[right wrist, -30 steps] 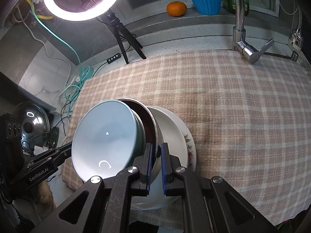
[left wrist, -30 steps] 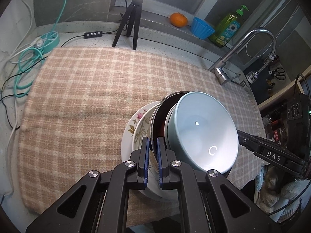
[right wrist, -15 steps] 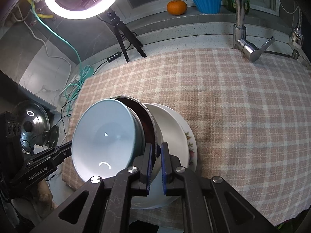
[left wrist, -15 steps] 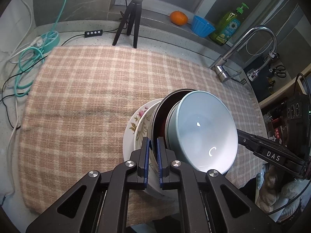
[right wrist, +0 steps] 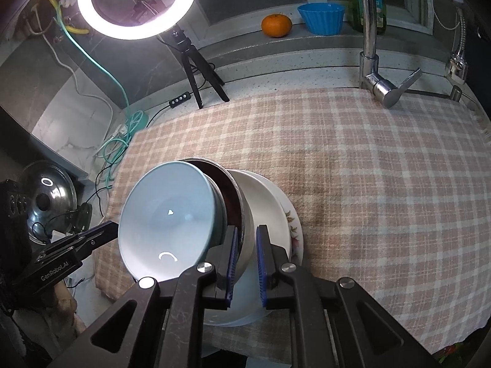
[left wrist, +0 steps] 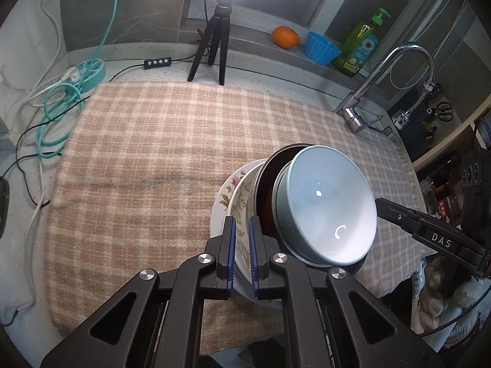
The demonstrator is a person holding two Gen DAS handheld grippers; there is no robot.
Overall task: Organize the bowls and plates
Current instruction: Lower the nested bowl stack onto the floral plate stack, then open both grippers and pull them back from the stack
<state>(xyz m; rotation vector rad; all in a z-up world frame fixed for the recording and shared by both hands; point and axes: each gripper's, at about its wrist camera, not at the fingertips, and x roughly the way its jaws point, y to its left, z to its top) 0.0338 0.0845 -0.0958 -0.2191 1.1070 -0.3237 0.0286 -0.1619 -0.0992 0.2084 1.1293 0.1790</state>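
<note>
A nested stack is held between both grippers above the checked cloth: a floral white plate [left wrist: 228,191], a white bowl, a dark metal bowl [left wrist: 264,190] and a pale blue bowl [left wrist: 325,205] on top. My left gripper [left wrist: 241,250] is shut on the white rim of the stack. My right gripper [right wrist: 245,260] grips the opposite rim, around the white bowl [right wrist: 260,196] and the dark metal bowl [right wrist: 230,196]. The blue bowl [right wrist: 165,214] and the floral plate [right wrist: 293,217] also show in the right wrist view. The stack is tilted.
The checked cloth [left wrist: 147,153] covers the counter. A ring light tripod [left wrist: 214,49], an orange [left wrist: 285,36], a blue cup [left wrist: 322,47], a soap bottle [left wrist: 362,43] and a faucet [left wrist: 383,76] stand at the back. Cables [left wrist: 55,104] lie left. A metal lid [right wrist: 49,202] lies beyond the cloth's left edge.
The stack has stayed in both grippers. Both wrist views have shifted slightly, and the back ledge sits a little lower in the left view. The grips are unchanged.
</note>
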